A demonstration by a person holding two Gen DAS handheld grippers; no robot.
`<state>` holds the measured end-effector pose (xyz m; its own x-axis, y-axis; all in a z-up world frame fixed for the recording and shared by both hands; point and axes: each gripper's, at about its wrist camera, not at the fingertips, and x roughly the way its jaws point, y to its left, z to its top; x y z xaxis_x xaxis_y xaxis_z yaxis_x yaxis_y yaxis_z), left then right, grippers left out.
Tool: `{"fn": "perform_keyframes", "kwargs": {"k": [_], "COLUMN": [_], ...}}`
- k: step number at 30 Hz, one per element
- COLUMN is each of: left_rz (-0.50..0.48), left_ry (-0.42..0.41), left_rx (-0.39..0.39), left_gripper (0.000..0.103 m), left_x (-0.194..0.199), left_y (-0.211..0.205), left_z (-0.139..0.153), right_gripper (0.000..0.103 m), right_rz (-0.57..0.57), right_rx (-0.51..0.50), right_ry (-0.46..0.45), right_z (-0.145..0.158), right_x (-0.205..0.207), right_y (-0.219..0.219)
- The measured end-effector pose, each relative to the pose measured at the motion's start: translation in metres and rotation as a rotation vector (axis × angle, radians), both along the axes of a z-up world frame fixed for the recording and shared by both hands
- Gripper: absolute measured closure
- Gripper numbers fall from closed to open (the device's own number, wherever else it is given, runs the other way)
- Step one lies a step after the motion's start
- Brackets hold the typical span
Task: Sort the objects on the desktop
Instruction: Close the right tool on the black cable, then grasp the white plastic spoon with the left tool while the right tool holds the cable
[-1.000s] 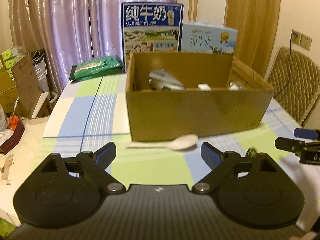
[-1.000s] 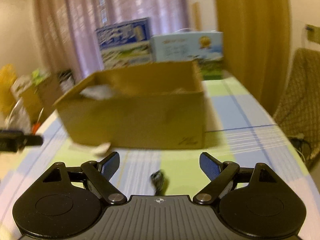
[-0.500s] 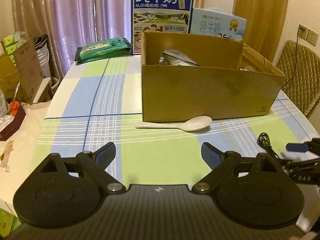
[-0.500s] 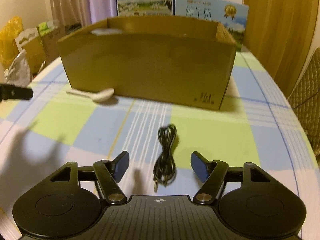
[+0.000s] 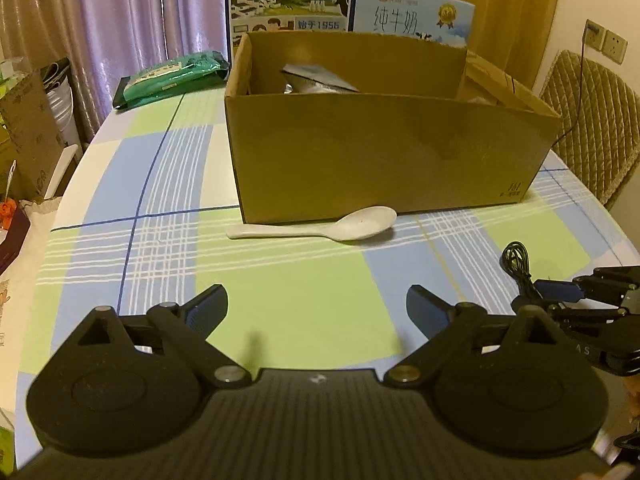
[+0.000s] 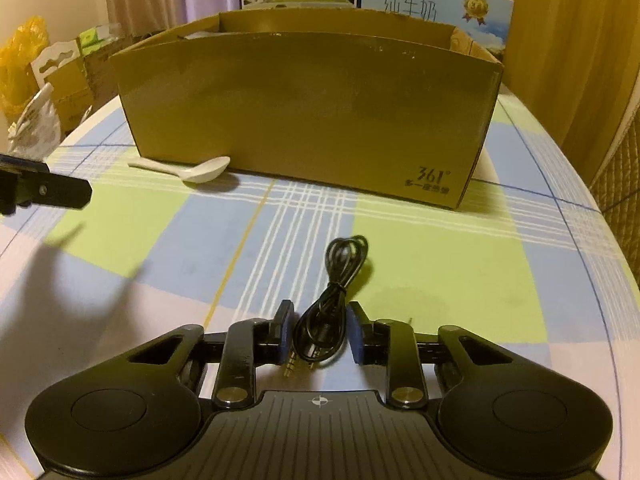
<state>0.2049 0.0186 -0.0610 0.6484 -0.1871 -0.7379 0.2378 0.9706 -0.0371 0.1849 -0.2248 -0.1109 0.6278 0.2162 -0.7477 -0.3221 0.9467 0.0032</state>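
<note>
The coiled black cable (image 6: 331, 304) lies on the checked tablecloth (image 6: 440, 272), its plug end between the right gripper (image 6: 319, 334) fingers, which stand narrowly apart around it, not clearly pressing. Ahead of them sits the cardboard box (image 6: 312, 112); the left gripper (image 5: 317, 307) is spread wide, empty, with the white spoon (image 5: 320, 227) beyond its fingertips.

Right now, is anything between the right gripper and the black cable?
Nothing visible. The coiled black cable lies directly between the right gripper's blue pads, with small gaps either side.

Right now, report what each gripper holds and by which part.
Nothing is gripped yet. The right gripper straddles the black cable's plug end, pads not touching. The left gripper is open, empty.
</note>
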Motion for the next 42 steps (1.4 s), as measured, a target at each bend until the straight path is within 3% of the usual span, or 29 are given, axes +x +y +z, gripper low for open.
{"fn": "perform_keyframes", "kwargs": {"k": [12, 24, 29, 36, 42], "left_rz": [-0.002, 0.048, 0.047, 0.049, 0.089], "left_ry": [0.017, 0.031, 0.032, 0.034, 0.035], "left_rx": [0.009, 0.004, 0.002, 0.003, -0.007], "left_gripper": [0.008, 0.008, 0.008, 0.008, 0.008], "left_x": [0.008, 0.015, 0.016, 0.014, 0.012], "left_y": [-0.002, 0.009, 0.008, 0.007, 0.019], "left_z": [-0.004, -0.006, -0.006, -0.006, -0.005], "right_gripper": [0.082, 0.082, 0.082, 0.082, 0.082], "right_rz": [0.054, 0.139, 0.175, 0.305, 0.496], "right_rx": [0.021, 0.029, 0.021, -0.016, -0.055], "right_ry": [-0.026, -0.037, -0.036, -0.085, -0.128], "right_z": [0.004, -0.005, -0.010, -0.008, -0.004], "right_x": [0.007, 0.060, 0.064, 0.050, 0.017], "right_y": [0.023, 0.064, 0.072, 0.086, 0.104]}}
